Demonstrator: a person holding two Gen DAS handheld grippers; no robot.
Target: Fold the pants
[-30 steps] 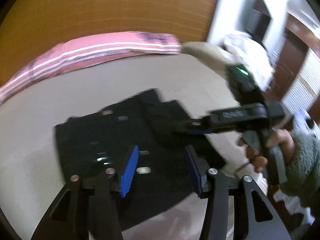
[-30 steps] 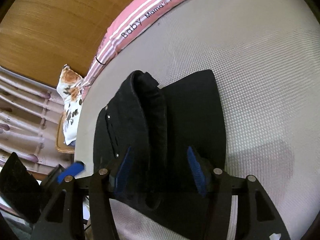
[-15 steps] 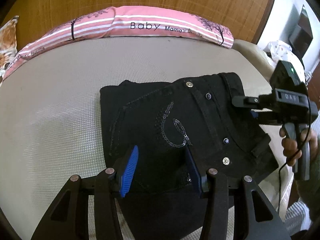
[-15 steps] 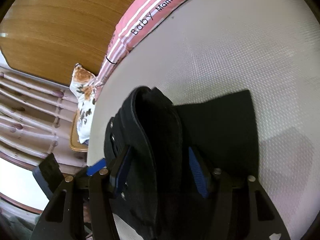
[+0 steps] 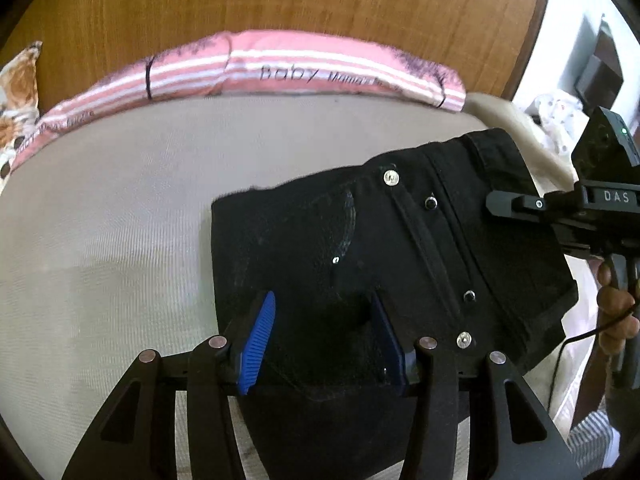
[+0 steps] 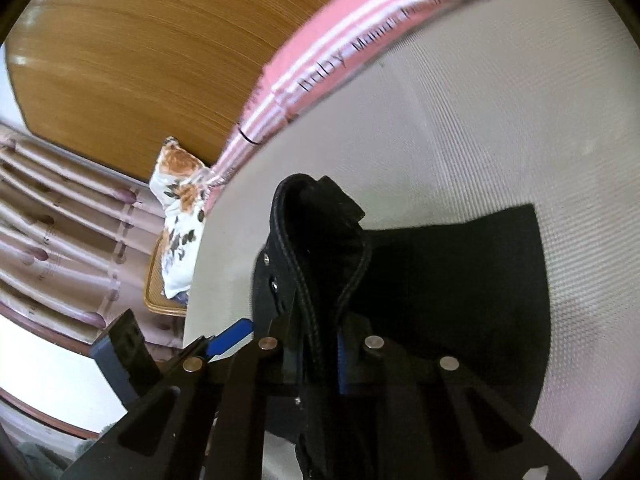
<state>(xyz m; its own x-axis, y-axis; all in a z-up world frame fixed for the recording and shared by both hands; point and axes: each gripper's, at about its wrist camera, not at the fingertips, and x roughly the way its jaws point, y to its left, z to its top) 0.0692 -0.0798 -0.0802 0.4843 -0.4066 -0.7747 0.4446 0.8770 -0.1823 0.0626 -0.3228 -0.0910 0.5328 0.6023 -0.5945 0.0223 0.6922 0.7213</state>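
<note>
While the bed (image 5: 120, 208) fills both views, only the left wrist camera shows the black pants (image 5: 360, 248) lying folded with studs facing up, and a hand (image 5: 618, 312) at the right edge. Only the right wrist view shows a floral cushion (image 6: 180, 216) and the raised waistband. Left tongs (image 5: 324, 336) hang half open over the cloth, pads apart. Right tongs (image 6: 320, 356), wide open a second ago, are closing, pinching the waistband edge.
</note>
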